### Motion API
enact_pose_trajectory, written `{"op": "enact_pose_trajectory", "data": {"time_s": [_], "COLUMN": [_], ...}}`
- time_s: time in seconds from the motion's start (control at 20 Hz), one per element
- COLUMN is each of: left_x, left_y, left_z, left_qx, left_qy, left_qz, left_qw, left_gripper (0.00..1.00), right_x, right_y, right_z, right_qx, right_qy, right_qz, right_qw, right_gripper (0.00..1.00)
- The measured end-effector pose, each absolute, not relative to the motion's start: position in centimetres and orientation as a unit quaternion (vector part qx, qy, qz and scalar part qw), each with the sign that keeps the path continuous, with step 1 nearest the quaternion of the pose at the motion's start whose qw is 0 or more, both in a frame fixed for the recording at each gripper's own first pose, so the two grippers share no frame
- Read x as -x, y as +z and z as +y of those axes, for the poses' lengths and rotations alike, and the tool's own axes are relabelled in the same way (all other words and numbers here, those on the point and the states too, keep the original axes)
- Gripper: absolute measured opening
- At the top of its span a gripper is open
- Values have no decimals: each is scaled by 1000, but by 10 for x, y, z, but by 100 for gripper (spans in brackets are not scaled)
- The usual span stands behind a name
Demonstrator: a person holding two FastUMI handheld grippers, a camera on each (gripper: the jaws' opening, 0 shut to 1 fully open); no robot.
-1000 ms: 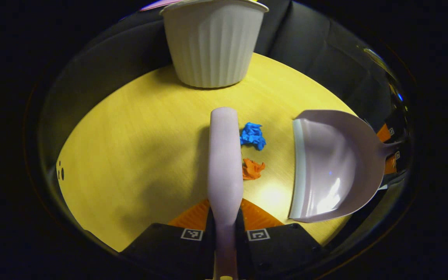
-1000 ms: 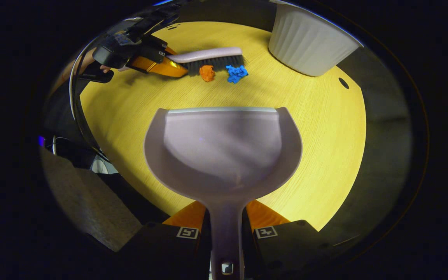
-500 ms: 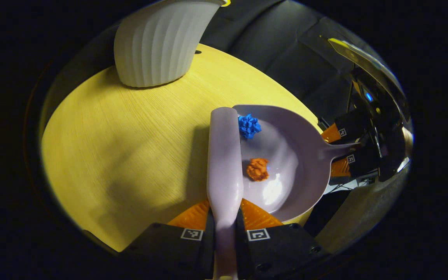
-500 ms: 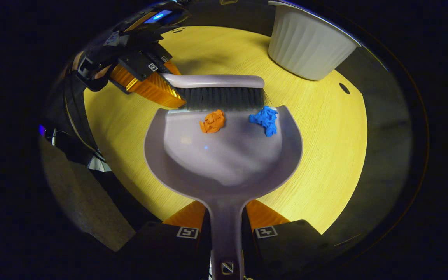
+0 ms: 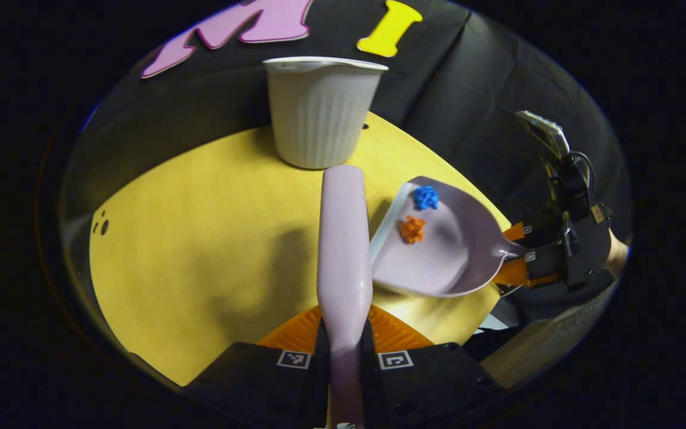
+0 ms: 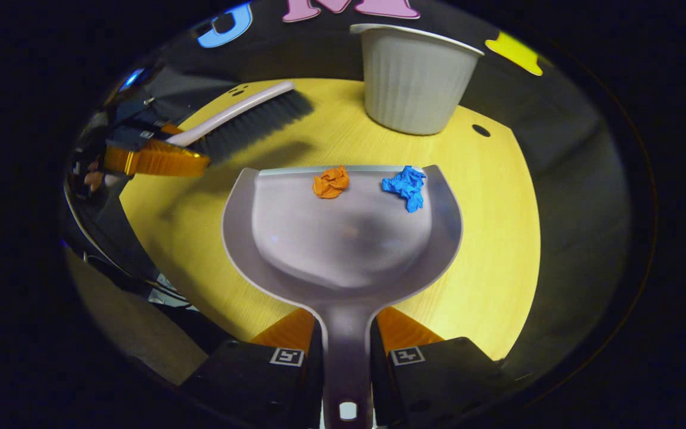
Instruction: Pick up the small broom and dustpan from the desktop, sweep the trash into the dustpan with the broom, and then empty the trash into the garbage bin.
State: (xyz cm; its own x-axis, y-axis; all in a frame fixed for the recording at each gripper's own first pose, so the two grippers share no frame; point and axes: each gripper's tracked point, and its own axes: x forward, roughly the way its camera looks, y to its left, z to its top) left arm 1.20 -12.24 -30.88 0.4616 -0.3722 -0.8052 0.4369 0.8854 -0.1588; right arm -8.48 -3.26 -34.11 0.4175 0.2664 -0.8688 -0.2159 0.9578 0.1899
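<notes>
Gripping the dustpan point(image 6: 343, 238) handle, right gripper point(image 6: 346, 351) keeps it roughly level so the orange scrap point(image 6: 330, 182) and blue scrap point(image 6: 405, 186) near its far lip stay in. Left gripper point(image 5: 343, 348) clamps the broom point(image 5: 344, 238), raised clear off the table point(image 5: 200, 238); garbage bin point(image 6: 414, 83) stands far, likely next for dumping.

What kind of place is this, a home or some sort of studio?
Most likely a staged recording booth, not a home. A small round wooden table stands against a wall of black cloth, and it holds only props for a cleaning task: a white ribbed bin, a dustpan and a broom.
</notes>
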Motion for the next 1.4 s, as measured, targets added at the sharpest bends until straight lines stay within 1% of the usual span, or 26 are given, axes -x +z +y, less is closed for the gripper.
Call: {"op": "enact_pose_trajectory", "data": {"time_s": [0.15,0.3,0.5,0.6,0.65,0.7,0.8,0.85,0.9,0.95,1.05,1.1,1.15,1.25,1.4], "left_x": [3,10,31,47,54,58,66,69,72,76,78,79,80,79,78], "left_y": [-311,-315,-329,-335,-337,-339,-342,-344,-345,-347,-349,-349,-350,-350,-351], "left_z": [-103,-83,-77,-71,-70,-68,-63,-60,-59,-58,-53,-51,-49,-43,-37], "left_qx": [-26,-30,-11,-3,-3,-5,-12,-12,-9,-5,1,3,3,0,7], "left_qy": [-202,-184,-180,-180,-180,-180,-181,-182,-183,-181,-178,-175,-173,-170,-164], "left_qz": [466,473,480,485,488,489,491,492,494,497,499,500,500,498,497], "left_qw": [861,861,859,856,854,853,852,851,850,848,848,848,849,850,852], "left_gripper": [27,27,25,26,25,27,26,28,27,25,27,25,25,27,25], "right_x": [71,43,5,-11,-21,-32,-58,-76,-91,-103,-123,-135,-144,-160,-175], "right_y": [-297,-256,-205,-179,-171,-168,-158,-153,-149,-148,-143,-142,-141,-142,-139], "right_z": [-55,-86,-125,-141,-149,-160,-181,-189,-194,-199,-208,-211,-211,-209,-214], "right_qx": [-34,-34,-36,-34,-27,-15,7,13,17,27,62,80,89,117,190], "right_qy": [114,80,49,37,30,24,8,-1,-8,-13,-17,-17,-17,-12,2], "right_qz": [506,496,483,476,476,479,478,476,478,483,494,501,505,522,550], "right_qw": [854,864,873,878,878,878,878,879,878,875,867,861,858,845,813], "right_gripper": [37,38,37,37,37,38,38,38,38,38,37,32,37,37,37]}}
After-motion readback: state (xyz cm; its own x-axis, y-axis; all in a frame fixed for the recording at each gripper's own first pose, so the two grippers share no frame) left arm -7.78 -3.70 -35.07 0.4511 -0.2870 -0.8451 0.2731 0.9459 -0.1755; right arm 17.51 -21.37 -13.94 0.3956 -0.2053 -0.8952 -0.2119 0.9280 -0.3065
